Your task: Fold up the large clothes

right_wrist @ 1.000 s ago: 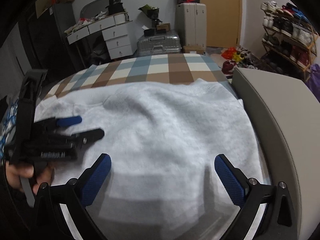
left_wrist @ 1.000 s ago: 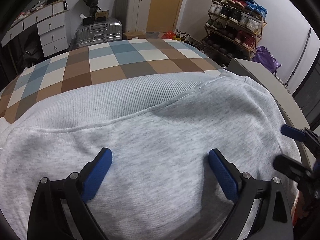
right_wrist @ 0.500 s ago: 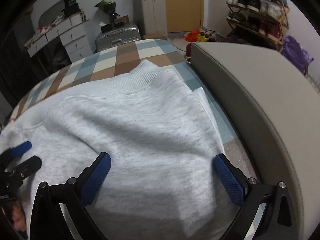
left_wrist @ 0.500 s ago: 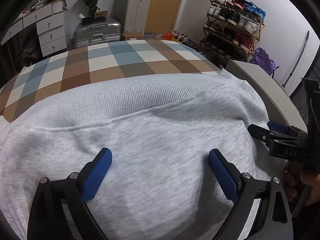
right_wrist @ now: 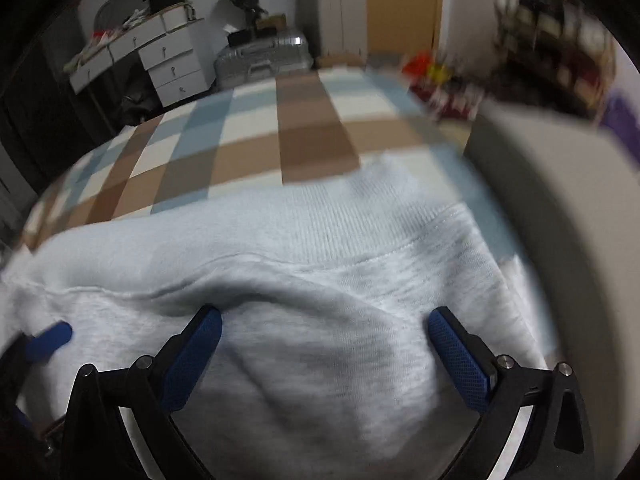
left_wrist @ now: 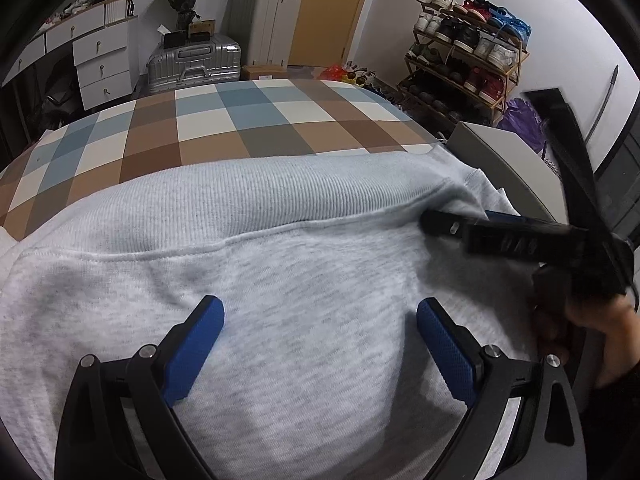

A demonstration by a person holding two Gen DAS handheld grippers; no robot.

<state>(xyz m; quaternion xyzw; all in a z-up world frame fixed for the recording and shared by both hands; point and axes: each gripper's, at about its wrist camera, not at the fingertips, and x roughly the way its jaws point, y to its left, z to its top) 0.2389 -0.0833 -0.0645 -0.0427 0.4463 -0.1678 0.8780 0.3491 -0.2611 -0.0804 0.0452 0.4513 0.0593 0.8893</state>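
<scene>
A light grey sweatshirt [left_wrist: 304, 280] lies spread on a checked bed cover [left_wrist: 248, 124], its ribbed hem band [left_wrist: 256, 204] running across the far side. My left gripper [left_wrist: 320, 332] is open and empty, low over the middle of the cloth. My right gripper [right_wrist: 324, 336] is open and empty over the right part of the sweatshirt [right_wrist: 320, 304], close behind the ribbed band [right_wrist: 320, 224]. In the left wrist view the right gripper [left_wrist: 452, 222] comes in from the right, its tips at the band's seam. The right wrist view is blurred.
A grey padded bed edge [left_wrist: 508, 160] runs along the right side, also in the right wrist view [right_wrist: 560, 216]. Beyond the bed stand a silver suitcase [left_wrist: 196, 62], white drawers [left_wrist: 100, 60], a tall suitcase [left_wrist: 268, 28] and a shoe rack [left_wrist: 468, 64].
My right gripper has swung forward and left over the sweatshirt, toward the ribbed hem band. My left gripper has stayed nearly still. Both stay open.
</scene>
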